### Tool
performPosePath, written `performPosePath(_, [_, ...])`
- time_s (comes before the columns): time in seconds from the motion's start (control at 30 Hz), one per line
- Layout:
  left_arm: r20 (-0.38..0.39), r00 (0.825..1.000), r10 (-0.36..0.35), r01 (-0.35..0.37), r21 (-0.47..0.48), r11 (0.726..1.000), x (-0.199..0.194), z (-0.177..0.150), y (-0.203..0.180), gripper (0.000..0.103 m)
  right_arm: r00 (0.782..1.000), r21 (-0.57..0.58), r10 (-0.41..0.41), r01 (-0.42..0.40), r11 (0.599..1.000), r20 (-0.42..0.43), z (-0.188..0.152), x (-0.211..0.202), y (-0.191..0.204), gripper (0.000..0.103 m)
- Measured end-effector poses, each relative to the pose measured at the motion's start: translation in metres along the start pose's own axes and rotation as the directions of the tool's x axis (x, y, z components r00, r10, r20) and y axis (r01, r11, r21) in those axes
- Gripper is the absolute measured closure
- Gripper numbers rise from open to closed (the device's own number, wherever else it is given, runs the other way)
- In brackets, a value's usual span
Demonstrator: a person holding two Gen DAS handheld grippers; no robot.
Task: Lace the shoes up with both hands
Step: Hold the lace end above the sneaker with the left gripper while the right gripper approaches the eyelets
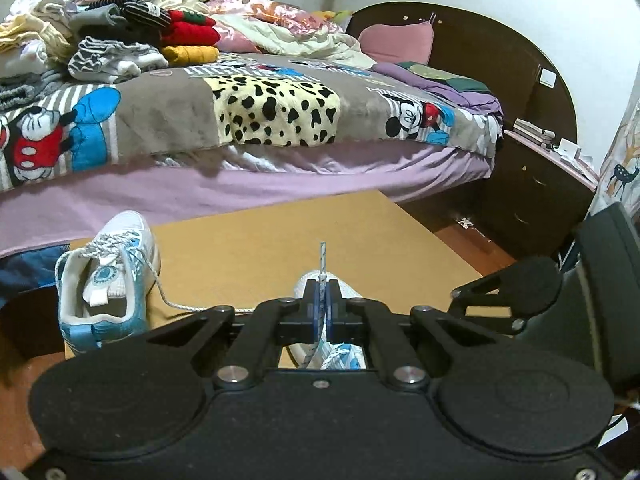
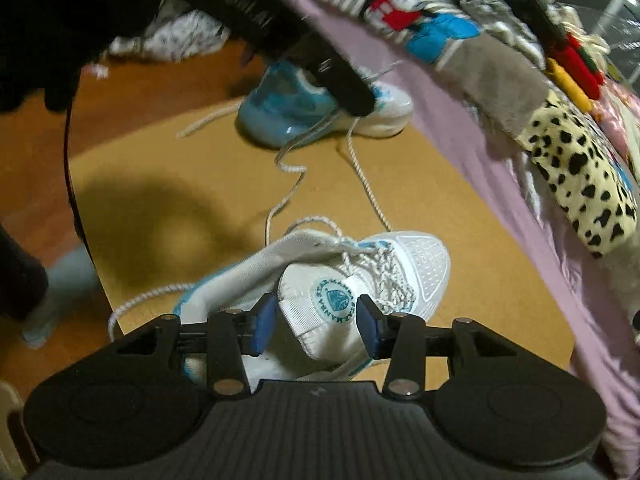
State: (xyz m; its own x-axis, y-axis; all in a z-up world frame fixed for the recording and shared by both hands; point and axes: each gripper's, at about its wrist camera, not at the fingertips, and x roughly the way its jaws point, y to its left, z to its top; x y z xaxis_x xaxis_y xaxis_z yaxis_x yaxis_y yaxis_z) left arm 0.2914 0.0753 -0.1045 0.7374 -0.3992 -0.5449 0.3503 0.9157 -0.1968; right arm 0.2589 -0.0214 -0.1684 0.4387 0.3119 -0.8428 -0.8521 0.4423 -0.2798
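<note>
Left gripper (image 1: 323,312): fingers pressed together on a white speckled lace (image 1: 322,258), its tip sticking up past them.
Right gripper (image 2: 316,326): fingers partly apart, nothing pinched; the tongue of the near shoe (image 2: 416,264) lies between them.
Near shoe: white and blue, on the tan tabletop (image 2: 460,216), laces loose.
Far shoe (image 1: 108,272): upright near the tabletop's edge, beside the bed (image 1: 240,184).
Bed: heaped with folded clothes (image 1: 120,36).
</note>
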Motion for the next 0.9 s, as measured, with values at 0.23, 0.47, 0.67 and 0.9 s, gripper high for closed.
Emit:
performPosePath(0.23, [0.000, 1.000, 0.002, -0.002, -0.012, 1.000, 0.000, 0.000, 0.003, 0.102, 1.000, -0.015, 0.003, -0.003, 1.000, 0.013, 0.003, 0.005, -0.001, 0.059])
performPosePath(0.47, [0.004, 1.000, 0.009, -0.009, -0.025, 1.000, 0.000, 0.001, 0.006, 0.102, 0.993, -0.030, -0.085, 0.088, 0.996, 0.085, 0.001, -0.006, -0.004, 0.080])
performPosePath(0.67, [-0.011, 1.000, 0.007, -0.007, -0.016, 1.000, 0.003, -0.001, 0.007, 0.102, 0.987, -0.083, -0.129, 0.137, 0.987, 0.095, -0.007, 0.002, 0.003, 0.075])
performPosePath(0.9, [-0.034, 0.999, -0.002, 0.002, 0.000, 1.000, 0.015, -0.002, 0.002, 0.102, 0.988, -0.082, -0.108, 0.118, 0.990, 0.112, -0.014, 0.006, 0.004, 0.076])
